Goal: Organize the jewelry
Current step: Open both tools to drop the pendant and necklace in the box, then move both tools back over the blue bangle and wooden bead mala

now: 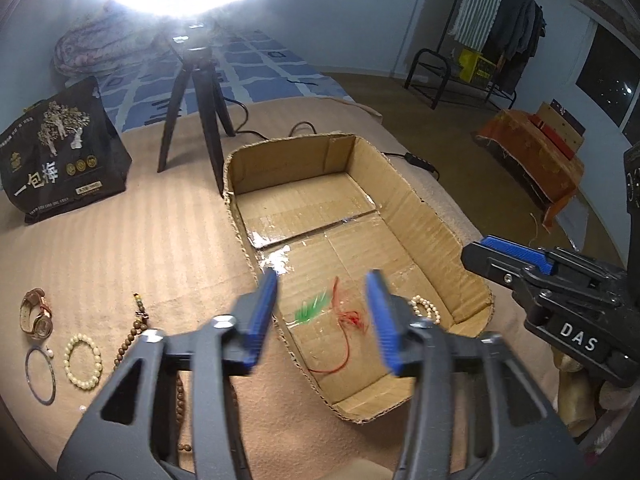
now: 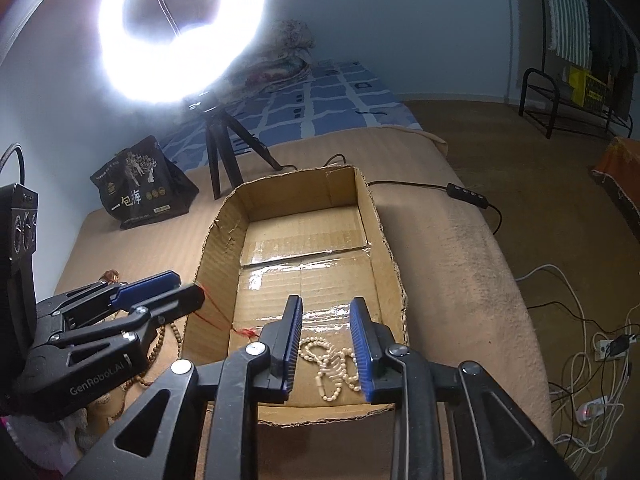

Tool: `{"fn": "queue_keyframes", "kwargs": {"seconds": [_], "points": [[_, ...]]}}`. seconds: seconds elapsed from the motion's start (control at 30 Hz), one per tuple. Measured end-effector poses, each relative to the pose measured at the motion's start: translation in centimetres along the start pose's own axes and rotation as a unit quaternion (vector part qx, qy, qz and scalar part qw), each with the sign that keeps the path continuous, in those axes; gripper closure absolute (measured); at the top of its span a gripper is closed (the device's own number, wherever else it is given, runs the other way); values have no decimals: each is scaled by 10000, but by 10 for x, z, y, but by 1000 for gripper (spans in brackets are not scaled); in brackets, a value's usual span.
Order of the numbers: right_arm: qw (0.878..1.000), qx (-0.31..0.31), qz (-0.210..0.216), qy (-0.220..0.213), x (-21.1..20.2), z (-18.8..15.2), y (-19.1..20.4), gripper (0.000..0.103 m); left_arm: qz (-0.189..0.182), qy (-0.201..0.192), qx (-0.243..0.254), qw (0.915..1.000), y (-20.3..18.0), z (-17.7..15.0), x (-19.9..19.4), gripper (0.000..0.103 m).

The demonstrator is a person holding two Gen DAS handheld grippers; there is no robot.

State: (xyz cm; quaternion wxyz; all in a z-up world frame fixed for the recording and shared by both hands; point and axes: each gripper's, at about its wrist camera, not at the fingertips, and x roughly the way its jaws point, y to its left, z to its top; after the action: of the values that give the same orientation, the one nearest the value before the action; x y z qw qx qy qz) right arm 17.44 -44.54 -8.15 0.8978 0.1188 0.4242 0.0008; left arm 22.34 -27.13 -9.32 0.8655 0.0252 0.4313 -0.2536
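An open cardboard box (image 1: pixel 420 208) (image 2: pixel 384 240) lies on the tan bed. Inside it lie a red cord with a green tassel (image 1: pixel 344 320) and a cream bead necklace (image 2: pixel 332 368) (image 1: pixel 426 306). My left gripper (image 1: pixel 324 316) is open and empty, hovering over the box's near left wall. My right gripper (image 2: pixel 326 344) is open and empty above the cream necklace. On the bed left of the box lie a watch (image 1: pixel 36 312), a thin bangle (image 1: pixel 40 376), a cream bead bracelet (image 1: pixel 82 360) and a brown bead string (image 1: pixel 136 328).
A ring light on a black tripod (image 1: pixel 196 112) (image 2: pixel 224 148) stands behind the box. A black printed bag (image 1: pixel 60 152) (image 2: pixel 140 184) sits at the back left. A cable with a switch (image 2: pixel 468 192) runs right of the box. The bed edge drops to the floor on the right.
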Motion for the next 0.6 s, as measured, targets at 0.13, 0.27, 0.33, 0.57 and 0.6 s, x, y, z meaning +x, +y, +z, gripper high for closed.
{"fn": "queue_keyframes", "kwargs": {"seconds": [0.13, 0.27, 0.33, 0.57, 0.6], "points": [[10000, -23, -84, -20, -1, 0, 2, 60, 37, -41, -16, 10000, 3, 1, -4, 50], [9999, -40, -137, -47, -4, 1, 3, 55, 60, -67, -63, 9999, 6, 1, -9, 50], [9998, -65, -153, -62, -6, 1, 4, 50, 73, -87, -75, 9999, 9, 1, -13, 50], [9996, -190, -159, -146, -13, 2, 11, 36, 155, -152, -48, 9998, 16, -1, -26, 50], [9995, -202, -157, -161, -14, 2, 13, 33, 173, -175, -62, 9997, 19, -2, -30, 50]]}}
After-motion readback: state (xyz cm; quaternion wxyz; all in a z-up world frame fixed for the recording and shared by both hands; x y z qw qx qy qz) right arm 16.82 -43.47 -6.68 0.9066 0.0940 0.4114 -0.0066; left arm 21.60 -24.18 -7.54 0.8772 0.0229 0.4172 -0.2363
